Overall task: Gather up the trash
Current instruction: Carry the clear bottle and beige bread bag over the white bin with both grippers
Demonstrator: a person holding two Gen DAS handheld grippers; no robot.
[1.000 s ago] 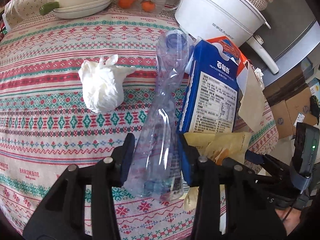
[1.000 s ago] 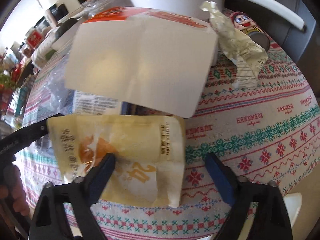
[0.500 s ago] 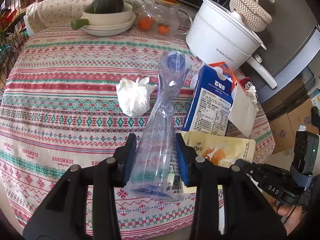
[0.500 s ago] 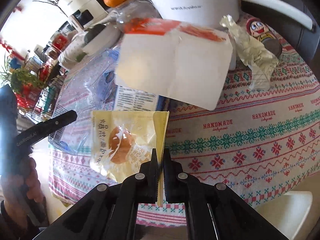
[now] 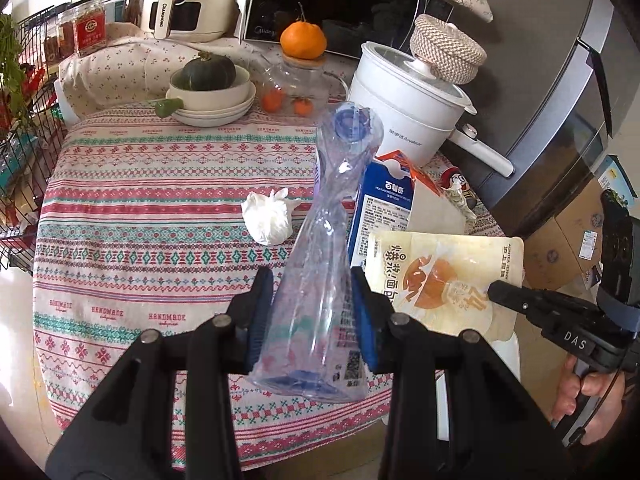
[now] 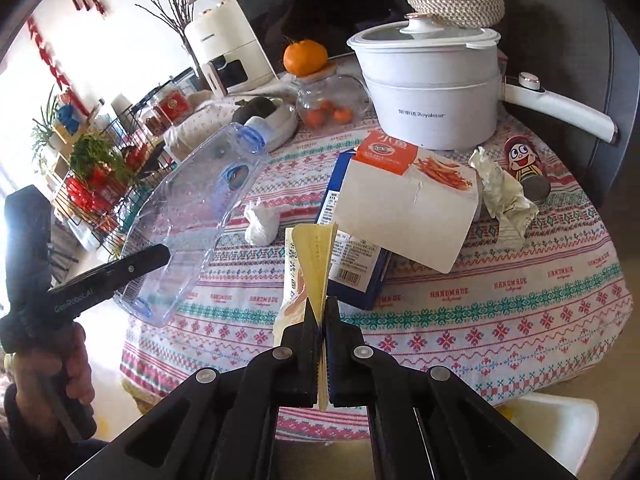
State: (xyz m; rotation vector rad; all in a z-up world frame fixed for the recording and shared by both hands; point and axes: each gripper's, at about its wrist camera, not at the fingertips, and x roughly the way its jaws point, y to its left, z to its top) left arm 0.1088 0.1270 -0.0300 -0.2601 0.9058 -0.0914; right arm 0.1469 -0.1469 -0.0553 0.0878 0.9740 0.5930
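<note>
My left gripper (image 5: 312,316) is shut on a crushed clear plastic bottle (image 5: 324,264) with a blue cap and holds it above the table; the bottle also shows in the right wrist view (image 6: 192,220). My right gripper (image 6: 320,320) is shut on a yellow snack wrapper (image 6: 314,264), lifted off the table; it shows flat in the left wrist view (image 5: 440,276). On the patterned tablecloth (image 5: 160,216) lie a white crumpled tissue (image 5: 270,218), a blue milk carton (image 5: 380,212), a white-and-orange box (image 6: 408,208) and crumpled paper (image 6: 500,196).
A white electric pot (image 5: 412,108) with a woven lid stands at the back right. Stacked bowls with a green squash (image 5: 208,92) and a glass jar with an orange on top (image 5: 300,76) sit at the back. A small cartoon can (image 6: 524,164) stands near the pot handle.
Both grippers have lifted and pulled back from the table, the left with the bottle, the right with the wrapper. The right gripper closed on the wrapper during the last second.
</note>
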